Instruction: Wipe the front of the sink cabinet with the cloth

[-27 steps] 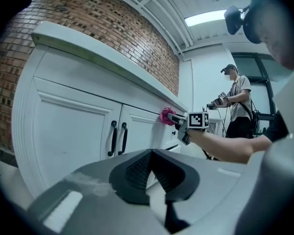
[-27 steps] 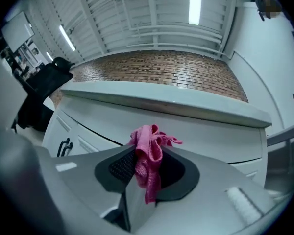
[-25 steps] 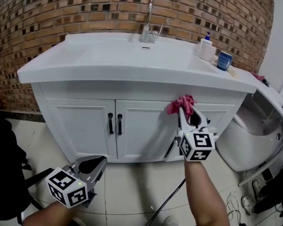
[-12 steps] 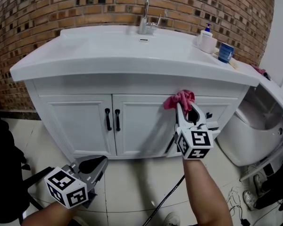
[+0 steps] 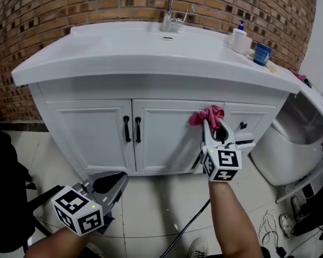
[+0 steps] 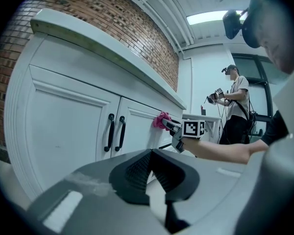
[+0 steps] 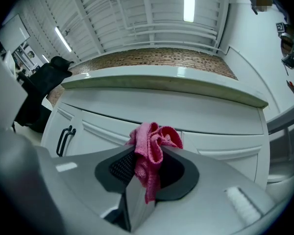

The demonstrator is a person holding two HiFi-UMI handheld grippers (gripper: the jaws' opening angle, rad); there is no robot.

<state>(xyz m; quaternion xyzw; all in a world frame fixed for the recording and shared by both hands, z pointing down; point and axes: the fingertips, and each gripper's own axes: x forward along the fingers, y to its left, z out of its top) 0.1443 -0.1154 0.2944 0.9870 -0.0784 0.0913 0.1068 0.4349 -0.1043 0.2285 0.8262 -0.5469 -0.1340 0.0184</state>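
Against brick wall, white cabinet, pink cloth

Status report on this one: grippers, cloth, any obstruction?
Right gripper shut on pink cloth. Left gripper shut, empty, held low. Cloth against sink cabinet front, top of right-hand door. Nothing in the way.

the cloth rests against the cabinet front, right of the door handles, under the countertop.
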